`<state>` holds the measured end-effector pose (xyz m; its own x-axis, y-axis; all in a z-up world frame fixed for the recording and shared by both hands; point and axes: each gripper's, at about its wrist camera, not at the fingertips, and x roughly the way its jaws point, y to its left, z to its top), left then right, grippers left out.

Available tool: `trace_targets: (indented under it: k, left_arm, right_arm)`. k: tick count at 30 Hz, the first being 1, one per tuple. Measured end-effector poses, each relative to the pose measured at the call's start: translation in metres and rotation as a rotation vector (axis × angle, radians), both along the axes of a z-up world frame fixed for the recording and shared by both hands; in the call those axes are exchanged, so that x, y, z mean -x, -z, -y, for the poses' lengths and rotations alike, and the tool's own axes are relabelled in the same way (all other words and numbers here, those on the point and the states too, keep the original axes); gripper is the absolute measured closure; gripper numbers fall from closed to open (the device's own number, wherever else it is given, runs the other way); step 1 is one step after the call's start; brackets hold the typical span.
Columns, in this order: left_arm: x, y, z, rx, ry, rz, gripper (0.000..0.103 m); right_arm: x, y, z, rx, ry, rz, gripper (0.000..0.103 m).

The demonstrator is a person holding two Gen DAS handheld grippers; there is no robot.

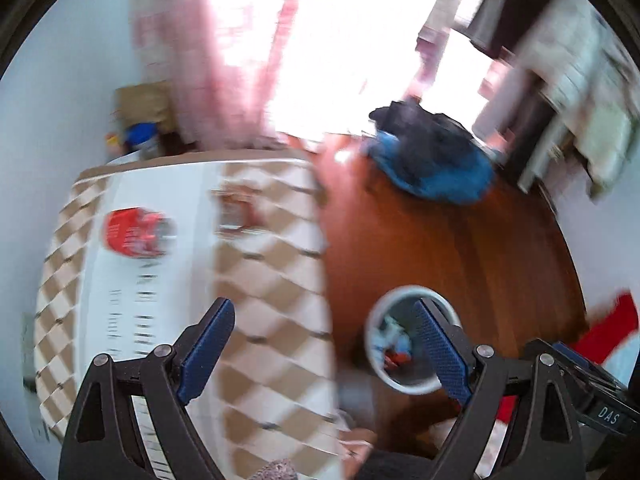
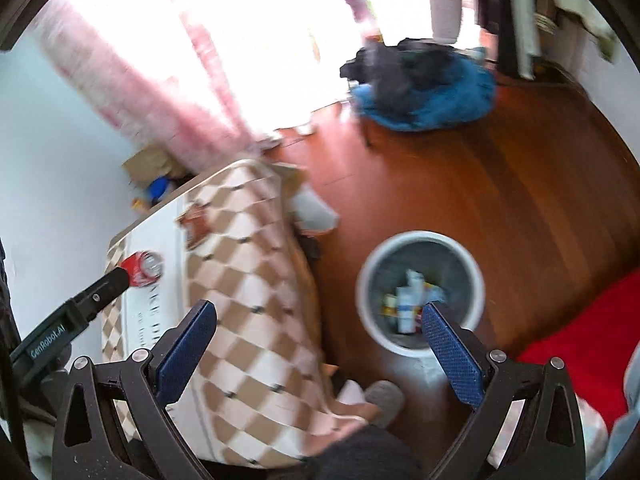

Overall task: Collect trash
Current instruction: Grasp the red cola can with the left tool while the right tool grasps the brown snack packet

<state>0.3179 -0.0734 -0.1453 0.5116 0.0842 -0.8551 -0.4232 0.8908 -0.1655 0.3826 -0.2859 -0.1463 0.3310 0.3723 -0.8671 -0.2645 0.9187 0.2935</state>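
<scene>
A crushed red soda can (image 1: 134, 232) lies on the white strip of a checkered tablecloth (image 1: 276, 280). A brown wrapper (image 1: 236, 212) lies just beyond it. My left gripper (image 1: 323, 303) hovers open above the table's right edge, well short of the can, with nothing between its fingers. My right gripper (image 2: 318, 307) is open and holds nothing, between the table (image 2: 256, 280) and a white-rimmed trash bin (image 2: 362, 280) on the floor. The bin holds several scraps. In the right wrist view the can (image 2: 142, 268) and wrapper (image 2: 196, 224) lie far left. Both views are motion-blurred.
The bin (image 1: 371, 332) stands on a red-brown wooden floor (image 2: 500, 200). A pile of blue and dark clothes (image 2: 424, 92) lies by the bright window with pink curtains. Red fabric (image 2: 580, 332) is at the right. A grey slipper (image 2: 384, 396) sits by the table's drape.
</scene>
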Motion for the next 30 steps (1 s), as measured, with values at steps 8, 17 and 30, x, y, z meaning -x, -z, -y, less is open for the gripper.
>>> trace_targets:
  k: [8,17,30]
  left_arm:
    - [0.043,0.077,-0.176,0.063,-0.314,-0.108,0.012]
    - [0.043,0.150,-0.254,0.292,-0.456,-0.089,0.012]
    - [0.000,0.188,-0.291,0.423,-0.554,-0.039,0.040]
  right_arm:
    - [-0.045,0.055,-0.199,0.072,-0.225,-0.052,0.000]
    - [-0.100,0.146,-0.372,0.258,-0.348,-0.066,0.000]
    - [-0.115,0.187,-0.398,0.302,-0.331,-0.052,0.018]
